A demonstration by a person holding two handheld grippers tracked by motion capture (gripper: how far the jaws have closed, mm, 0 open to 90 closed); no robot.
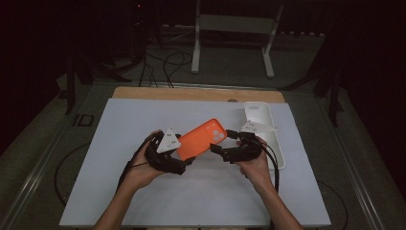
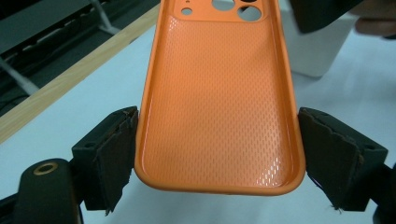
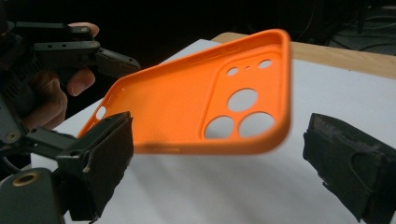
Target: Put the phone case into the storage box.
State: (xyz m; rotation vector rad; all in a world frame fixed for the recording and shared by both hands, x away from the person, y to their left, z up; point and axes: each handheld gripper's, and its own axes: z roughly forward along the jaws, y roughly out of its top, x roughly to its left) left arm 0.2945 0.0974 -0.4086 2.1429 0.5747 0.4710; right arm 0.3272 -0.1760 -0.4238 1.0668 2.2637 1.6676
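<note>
1. Orange phone case [image 1: 202, 138]: I see it raised over the white table [image 1: 143, 120], between both grippers
2. Left gripper [image 2: 217, 154]: my jaws pinch the case's lower sides
3. Right gripper [image 3: 219, 163]: jaws spread, clear of the case
4. White tray [image 1: 258, 114]: on the table's right

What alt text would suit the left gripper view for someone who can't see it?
An orange phone case, hollow inside facing the camera, is clamped across its width between the left gripper's two black jaws above a white table. A white tray sits behind.
</note>
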